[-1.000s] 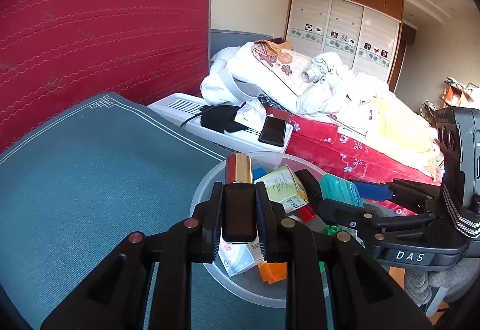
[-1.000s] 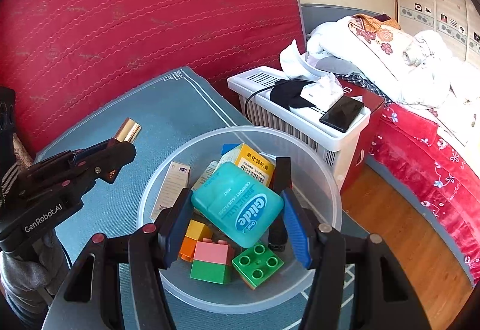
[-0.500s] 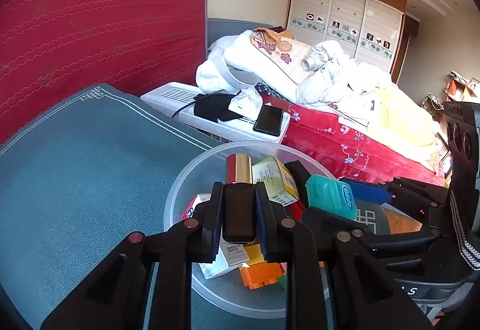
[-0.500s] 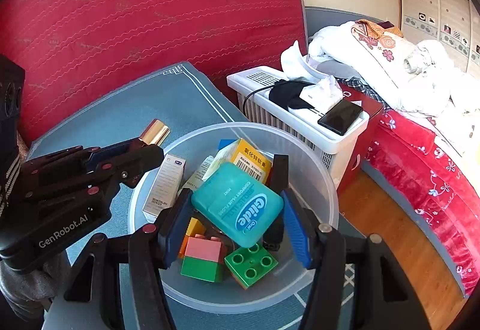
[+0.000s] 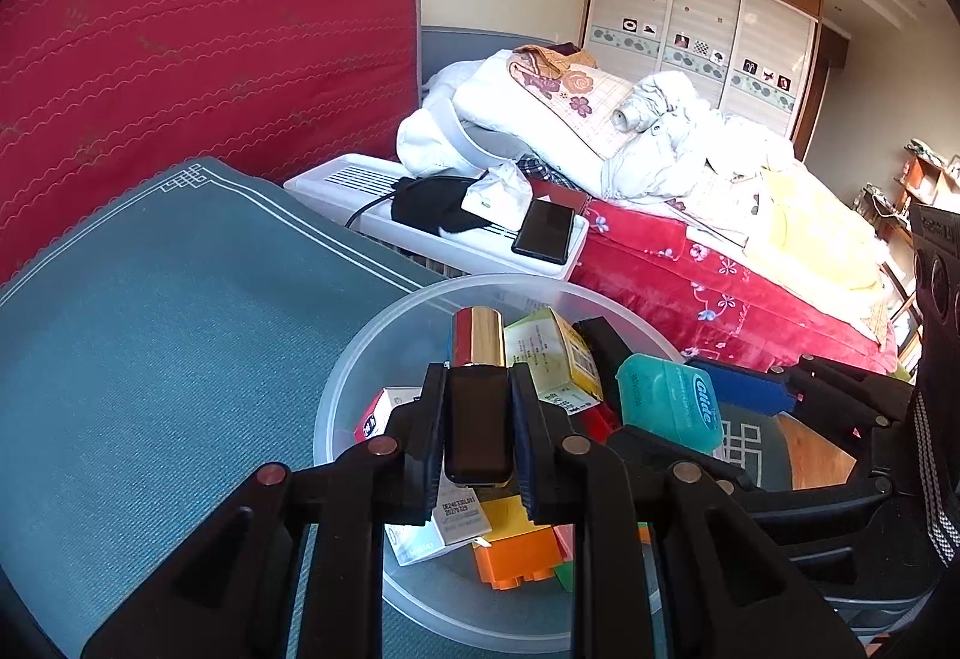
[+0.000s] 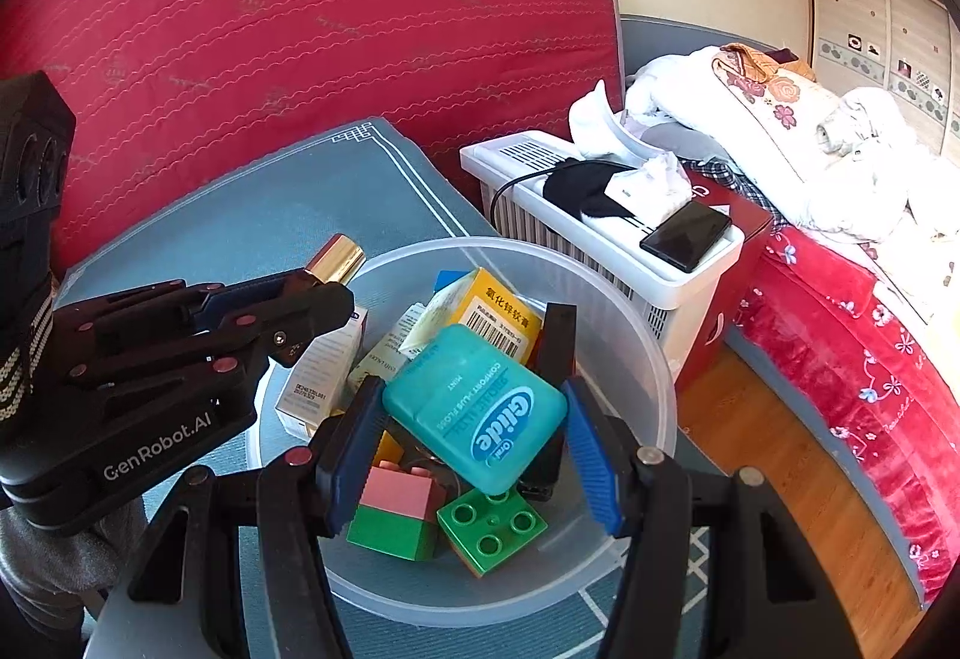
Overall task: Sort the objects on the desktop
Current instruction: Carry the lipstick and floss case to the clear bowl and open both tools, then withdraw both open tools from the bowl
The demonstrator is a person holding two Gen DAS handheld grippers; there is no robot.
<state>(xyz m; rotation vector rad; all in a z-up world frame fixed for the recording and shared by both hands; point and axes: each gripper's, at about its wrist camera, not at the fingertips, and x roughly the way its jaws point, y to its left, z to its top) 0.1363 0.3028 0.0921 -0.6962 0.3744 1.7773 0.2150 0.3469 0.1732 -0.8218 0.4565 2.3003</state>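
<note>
Lipstick tube (image 5: 478, 389) pinched in left gripper (image 5: 477, 422), floss box (image 6: 477, 404) clamped in right gripper (image 6: 474, 434), both over clear bowl (image 6: 630, 335): lift each straight up, clearing the rim.

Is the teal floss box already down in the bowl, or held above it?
Held above. The right gripper clamps the teal floss box between its blue pads, over the blocks in the clear bowl.

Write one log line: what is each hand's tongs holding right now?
left tongs: shut on lipstick | right tongs: shut on floss box | both over clear bowl of blocks and boxes
</note>
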